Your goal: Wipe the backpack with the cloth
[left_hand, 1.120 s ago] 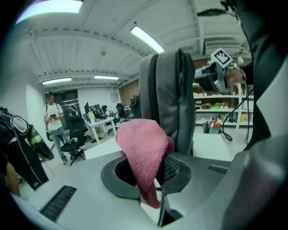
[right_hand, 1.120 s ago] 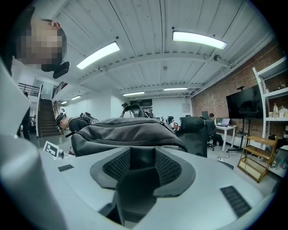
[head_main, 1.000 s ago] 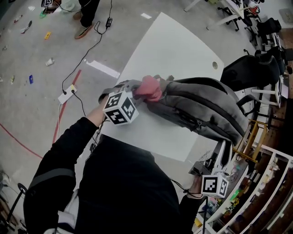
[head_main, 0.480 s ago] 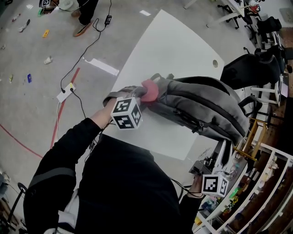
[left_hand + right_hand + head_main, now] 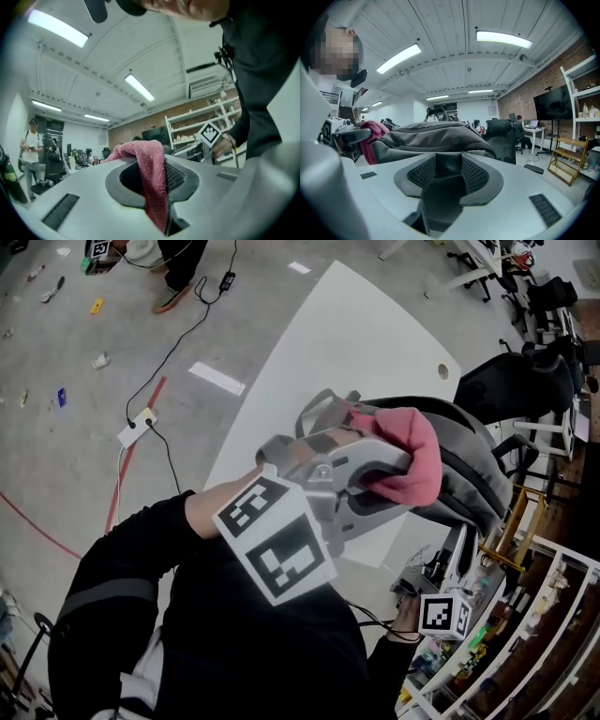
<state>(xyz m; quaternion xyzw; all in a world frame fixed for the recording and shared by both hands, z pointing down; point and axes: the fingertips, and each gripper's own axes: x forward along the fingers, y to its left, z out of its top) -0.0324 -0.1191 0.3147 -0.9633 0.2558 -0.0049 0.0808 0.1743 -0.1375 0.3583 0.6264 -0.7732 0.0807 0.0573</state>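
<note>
A grey backpack (image 5: 472,470) lies on its side on the white table (image 5: 347,343); it also fills the middle of the right gripper view (image 5: 436,136). My left gripper (image 5: 386,462) is raised high, level, above the backpack's near end. It is shut on a pink cloth (image 5: 411,460) that hangs out between the jaws (image 5: 152,178). The cloth (image 5: 370,140) shows again at the left of the right gripper view. At the table's right edge my right gripper (image 5: 457,542) is shut on dark grey backpack fabric (image 5: 443,176).
A black office chair (image 5: 511,381) stands behind the backpack. A wooden rack (image 5: 520,521) and white shelves (image 5: 534,634) line the right side. Cables and a power strip (image 5: 139,425) lie on the floor at the left, where a person (image 5: 178,268) stands far off.
My left gripper has lifted with the cloth from the table beside the backpack's end up toward the camera, above the backpack. The right gripper has stayed put.
</note>
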